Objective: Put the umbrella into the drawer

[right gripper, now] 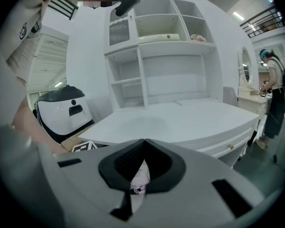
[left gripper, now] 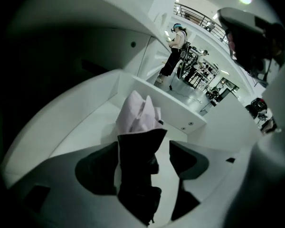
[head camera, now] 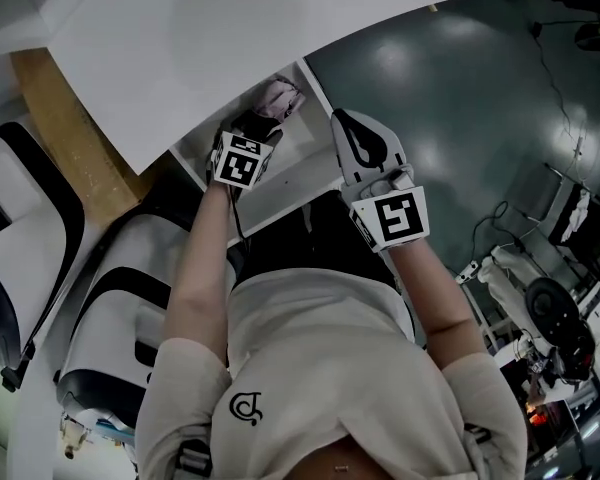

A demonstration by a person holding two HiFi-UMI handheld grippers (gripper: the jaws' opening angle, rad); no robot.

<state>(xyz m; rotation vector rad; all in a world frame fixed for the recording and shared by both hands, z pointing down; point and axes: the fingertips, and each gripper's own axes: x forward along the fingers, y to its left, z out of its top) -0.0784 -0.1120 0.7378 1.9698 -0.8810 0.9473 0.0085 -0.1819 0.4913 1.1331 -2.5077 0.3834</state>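
The folded umbrella (head camera: 276,98), pink fabric in a black sleeve, lies in the open white drawer (head camera: 280,183) under the desk top. In the left gripper view the umbrella (left gripper: 138,127) lies lengthwise between the jaws of my left gripper (left gripper: 142,163), on the drawer's floor (left gripper: 85,127). The jaws stand wide and a strip of drawer floor shows beside the right pad (left gripper: 186,158). My left gripper (head camera: 258,126) hangs over the drawer. My right gripper (head camera: 338,118) is at the drawer's right corner. Its fingertips (right gripper: 143,142) meet, and a bit of pink umbrella (right gripper: 140,180) shows behind them.
The white desk top (head camera: 180,48) overhangs the drawer. A white and black chair-like unit (head camera: 110,308) stands at my left, and dark floor (head camera: 460,98) lies to the right. A white shelf unit (right gripper: 156,56) rises behind the desk. A person (right gripper: 274,94) stands far off.
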